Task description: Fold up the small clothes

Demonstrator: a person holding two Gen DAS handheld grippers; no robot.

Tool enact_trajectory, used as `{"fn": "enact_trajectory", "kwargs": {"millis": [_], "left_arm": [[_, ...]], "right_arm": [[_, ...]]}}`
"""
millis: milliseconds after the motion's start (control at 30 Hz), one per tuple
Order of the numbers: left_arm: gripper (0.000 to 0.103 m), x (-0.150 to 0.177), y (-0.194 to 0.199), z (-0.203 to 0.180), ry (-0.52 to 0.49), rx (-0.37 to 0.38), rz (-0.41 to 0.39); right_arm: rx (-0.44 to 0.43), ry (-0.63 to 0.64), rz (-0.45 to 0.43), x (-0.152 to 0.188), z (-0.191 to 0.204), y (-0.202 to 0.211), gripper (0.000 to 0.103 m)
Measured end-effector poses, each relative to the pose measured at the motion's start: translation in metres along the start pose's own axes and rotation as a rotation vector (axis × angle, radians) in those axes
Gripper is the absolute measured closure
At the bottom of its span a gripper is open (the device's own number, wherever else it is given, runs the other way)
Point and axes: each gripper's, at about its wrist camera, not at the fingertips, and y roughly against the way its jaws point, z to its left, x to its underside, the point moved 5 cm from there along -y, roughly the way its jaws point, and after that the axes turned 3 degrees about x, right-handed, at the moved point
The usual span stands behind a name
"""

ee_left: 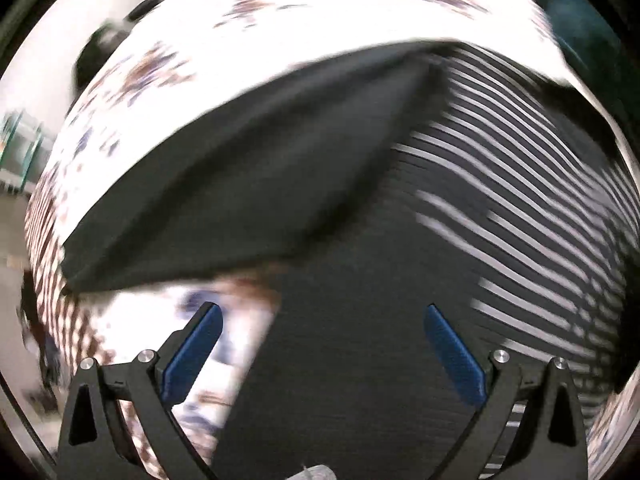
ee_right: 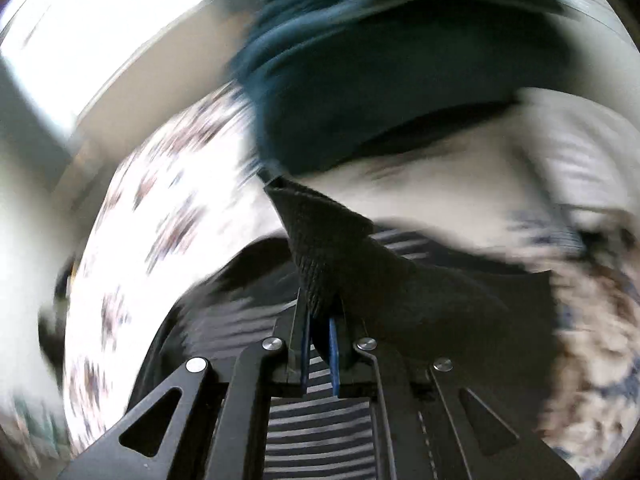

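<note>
A dark garment with white stripes lies on a white flowered cloth; a plain dark flap is folded over its left half. My left gripper hovers above the garment's near part, pointing down, its blue-padded fingers wide apart with nothing between them. In the right wrist view, my right gripper is shut on a black ribbed edge of the garment, which rises in a peak from the jaws. Striped fabric shows beneath that gripper. Both views are blurred by motion.
A teal garment lies heaped beyond the held edge. A pale cloth lies to its right. The flowered cloth spreads to the left, with bright wall or floor past its edge. A dark object sits at the far left edge.
</note>
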Motion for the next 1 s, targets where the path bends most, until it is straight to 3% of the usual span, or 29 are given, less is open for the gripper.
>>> {"fn": "enact_trajectory", "kwargs": {"millis": [133,267,467,533,633,700,733,833,1000], "left_arm": [[0.0,-0.015,-0.014,0.053,0.109,-0.036,0.012],[0.0,-0.022,-0.035,0.101,0.189,-0.052,0.037],[0.0,-0.011,-0.045,0.132,0.231,-0.051,0.056],[0.0,-0.007,-0.047,0.138,0.25,-0.045,0.07],[0.0,-0.003,-0.049,0.151,0.278,-0.038,0.078],[0.0,0.001,-0.05,0.162,0.303,-0.029,0.088],[0.0,0.004,-0.052,0.168,0.323,-0.02,0.099],[0.0,0.012,-0.061,0.188,0.411,0.013,0.135],[0.0,0.016,-0.075,0.226,0.563,0.057,0.132]], "right_arm": [[-0.047,0.211,0.128,0.069,0.133,-0.076,0.095],[-0.046,0.382,0.17,0.136,0.212,-0.111,0.095],[-0.004,0.473,0.224,0.199,0.252,-0.138,0.095],[0.001,0.507,0.289,0.198,0.26,-0.147,0.091],[-0.129,0.469,0.45,0.201,0.258,-0.143,0.082],[-0.267,0.364,0.517,0.195,0.242,-0.122,0.037],[-0.306,0.299,0.522,0.188,0.227,-0.11,0.033],[-0.225,0.17,0.471,0.165,0.17,-0.087,0.033],[0.051,0.105,0.382,0.145,0.076,-0.088,0.033]]}}
